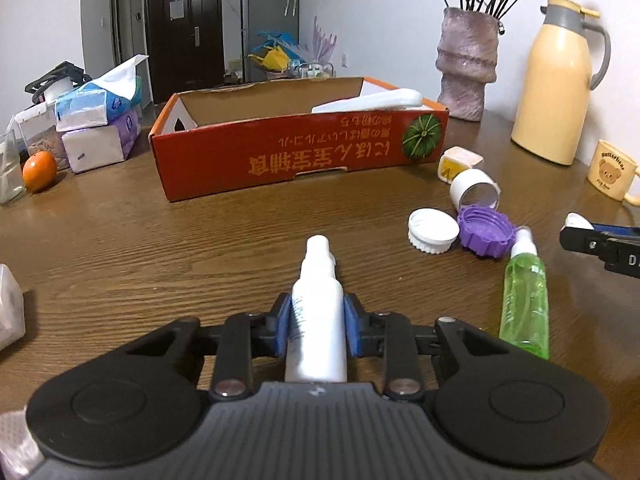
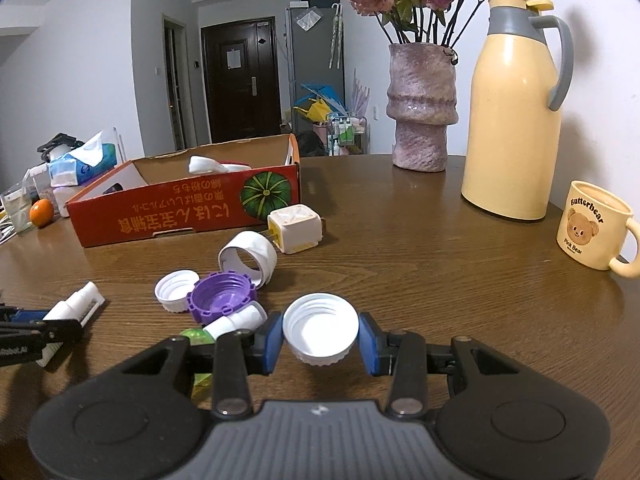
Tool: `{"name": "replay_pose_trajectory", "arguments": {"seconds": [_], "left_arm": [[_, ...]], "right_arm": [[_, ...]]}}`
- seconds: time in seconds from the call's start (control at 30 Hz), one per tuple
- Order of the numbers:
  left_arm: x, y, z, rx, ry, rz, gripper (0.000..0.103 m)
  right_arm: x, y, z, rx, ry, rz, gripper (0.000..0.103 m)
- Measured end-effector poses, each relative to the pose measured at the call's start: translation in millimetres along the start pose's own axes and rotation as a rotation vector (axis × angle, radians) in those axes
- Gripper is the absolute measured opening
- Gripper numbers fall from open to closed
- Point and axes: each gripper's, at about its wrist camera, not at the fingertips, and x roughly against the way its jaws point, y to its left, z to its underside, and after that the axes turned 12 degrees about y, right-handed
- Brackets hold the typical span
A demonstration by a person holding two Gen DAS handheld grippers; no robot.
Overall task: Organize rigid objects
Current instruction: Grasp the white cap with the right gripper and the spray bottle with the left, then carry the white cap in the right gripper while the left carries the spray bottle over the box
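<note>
Left tongs (image 1: 315, 328) point forward and downward, blue pads pressed against both sides of a white spray bottle (image 1: 318, 312); right tongs (image 2: 320, 338) point likewise, blue pads clamped on a white cap (image 2: 320, 330) held with its open side up.

Both my wrist cameras sit low over the desk (image 1: 120, 240), looking forward and slightly down; both views share the red box (image 1: 296, 152) (image 2: 180, 216) and door (image 1: 184, 32) (image 2: 240, 80).

the right hand-held gripper (image 2: 320, 338) clamps a white cap (image 2: 320, 328), open side up, above the wooden table (image 2: 440, 280).
</note>
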Motion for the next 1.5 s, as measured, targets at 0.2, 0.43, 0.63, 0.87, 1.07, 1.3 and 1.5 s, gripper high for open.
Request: {"name": "replay_pose_trajectory", "arguments": {"seconds": [0.2, 0.43, 0.63, 0.87, 1.07, 1.3, 1.5], "left_arm": [[6.3, -3.7, 2.5, -0.013, -0.022, 0.001, 0.029], [18.5, -1.8, 3.4, 0.002, -0.067, -0.010, 0.029], [32.0, 0.5, 4.3, 0.021, -0.105, -0.013, 0.029], [48.3, 2.3, 1.8, 0.023, -0.156, -0.011, 0.029], [60.7, 5.3, -7.4, 0.038, -0.196, -0.015, 0.029], [73.7, 10.3, -25.4, 0.064, -0.249, -0.025, 0.029], [76.1, 12.9, -44.8, 0.077, -0.280, -0.030, 0.029]], "right_arm": [[2.3, 0.3, 1.7, -0.002, -0.015, -0.003, 0.039], [6.5, 1.8, 2.8, -0.008, -0.037, -0.017, 0.039], [11.3, 7.8, 2.7, -0.004, -0.054, -0.041, 0.039], [18.2, 18.3, -3.5, 0.016, -0.064, -0.076, 0.039], [31.3, 33.2, -18.9, 0.058, -0.114, -0.101, 0.039], [38.7, 52.5, -43.4, 0.083, -0.168, -0.130, 0.039], [38.5, 68.8, -62.7, 0.089, -0.199, -0.159, 0.039]]}}
